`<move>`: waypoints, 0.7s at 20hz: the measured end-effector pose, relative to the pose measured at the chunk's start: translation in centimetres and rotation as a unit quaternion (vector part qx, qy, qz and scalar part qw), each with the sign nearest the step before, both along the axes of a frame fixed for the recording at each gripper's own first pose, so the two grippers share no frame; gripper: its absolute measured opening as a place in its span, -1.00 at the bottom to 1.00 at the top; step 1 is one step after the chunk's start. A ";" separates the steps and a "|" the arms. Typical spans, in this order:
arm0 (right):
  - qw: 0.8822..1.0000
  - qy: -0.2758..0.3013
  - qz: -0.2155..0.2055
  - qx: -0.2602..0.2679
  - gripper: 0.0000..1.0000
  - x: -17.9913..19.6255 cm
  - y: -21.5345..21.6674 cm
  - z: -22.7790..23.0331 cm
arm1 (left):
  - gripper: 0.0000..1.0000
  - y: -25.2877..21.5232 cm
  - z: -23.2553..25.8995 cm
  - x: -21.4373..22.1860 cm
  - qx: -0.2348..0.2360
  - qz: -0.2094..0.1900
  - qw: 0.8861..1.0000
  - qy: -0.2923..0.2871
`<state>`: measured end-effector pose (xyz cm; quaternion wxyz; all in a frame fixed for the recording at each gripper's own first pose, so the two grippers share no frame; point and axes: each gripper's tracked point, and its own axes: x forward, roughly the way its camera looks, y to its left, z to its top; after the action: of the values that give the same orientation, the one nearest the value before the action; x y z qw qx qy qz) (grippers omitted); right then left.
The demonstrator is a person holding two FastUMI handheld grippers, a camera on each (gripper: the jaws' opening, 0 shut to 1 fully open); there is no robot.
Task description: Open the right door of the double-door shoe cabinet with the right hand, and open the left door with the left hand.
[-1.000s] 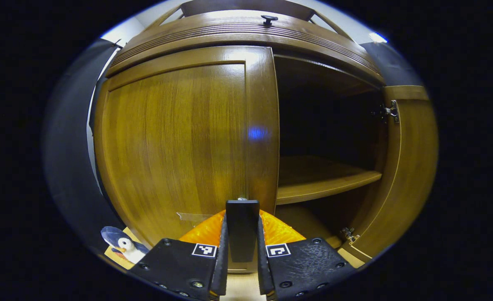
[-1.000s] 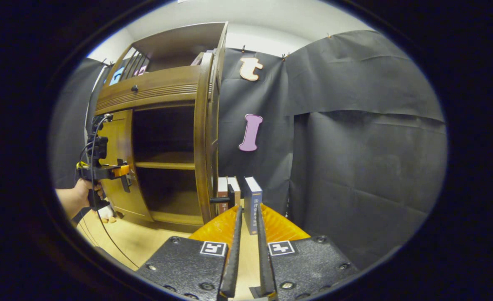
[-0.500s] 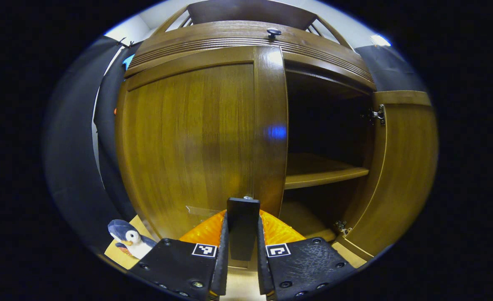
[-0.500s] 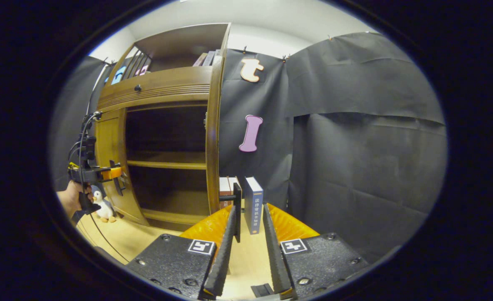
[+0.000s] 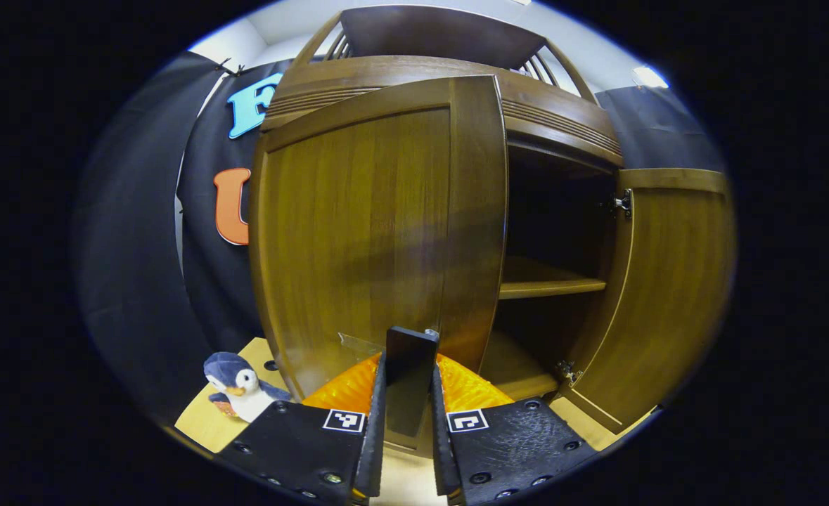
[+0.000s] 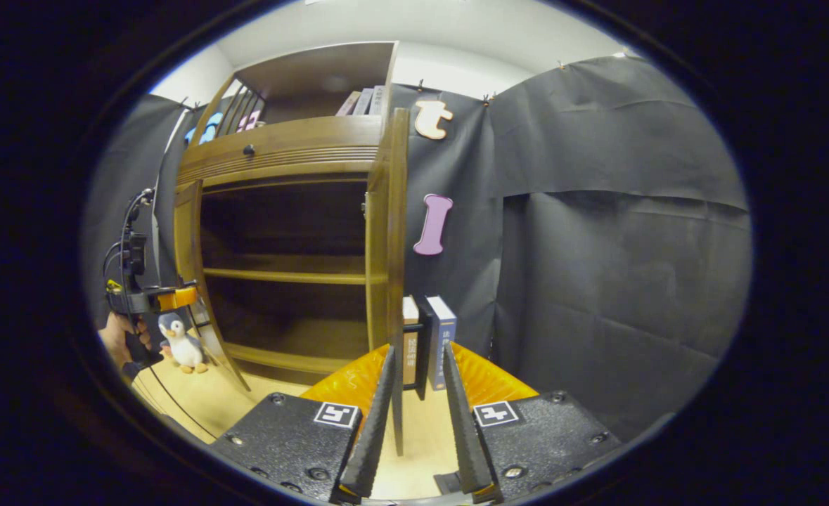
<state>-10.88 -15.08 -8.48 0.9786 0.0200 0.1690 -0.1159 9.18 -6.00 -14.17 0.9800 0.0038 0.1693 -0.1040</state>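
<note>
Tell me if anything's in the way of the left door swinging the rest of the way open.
Possibly. The left gripper is shut on the left door handle, door partly open. A penguin plush sits on the floor on the hinge side, near the door's bottom corner. Nothing else visible stands in its sweep.

At frame centre, the left door (image 5: 372, 232) I am facing is showing glossy, varnished brown wood with fine grain. At right, the right door (image 5: 667, 295) is looking equally lacquered, its hinge (image 5: 623, 204) shiny metal. At lower left, the penguin toy (image 5: 240, 385) is appearing soft plush.
</note>
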 end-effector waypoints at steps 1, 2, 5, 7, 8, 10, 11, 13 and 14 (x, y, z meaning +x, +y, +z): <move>1.000 0.002 0.006 0.002 -0.09 0.0 0.7 -0.2 | -0.43 0.7 0.1 -0.4 0.003 0.004 1.000 -0.006; 1.000 0.003 0.013 0.003 -0.09 0.2 1.5 -0.3 | -0.24 1.1 0.3 -1.2 -0.001 0.006 1.000 -0.005; 0.999 0.013 0.040 0.008 -0.07 0.8 4.1 -0.6 | -0.63 1.9 0.3 -1.3 0.002 -0.004 1.000 -0.004; 0.998 0.012 0.060 0.004 -0.07 1.2 5.7 -0.2 | -0.46 2.4 0.5 -1.6 -0.002 0.002 1.000 -0.006; 0.998 0.011 0.069 0.003 -0.07 1.6 6.5 -0.1 | -0.63 2.8 0.5 -1.9 -0.002 0.007 1.000 -0.006; 0.996 0.011 0.087 0.003 -0.07 2.2 8.2 -0.3 | -0.63 3.8 0.8 -2.5 0.000 0.019 1.000 -0.008; 0.995 0.010 0.095 0.004 -0.07 2.4 9.0 -0.2 | -0.63 4.5 0.9 -3.0 0.000 0.024 1.000 -0.010; 0.994 0.006 0.110 0.004 -0.07 3.3 10.6 0.2 | -0.63 6.2 1.1 -3.8 -0.001 0.033 0.999 -0.010; 0.993 0.005 0.118 0.004 -0.07 3.7 11.3 0.2 | -0.63 7.0 1.1 -4.3 0.000 0.039 0.999 -0.009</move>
<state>-7.21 -3.76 -8.32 0.9844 0.0035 0.1761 0.0015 4.92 1.04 -13.05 0.9849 -0.0020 0.1603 -0.0656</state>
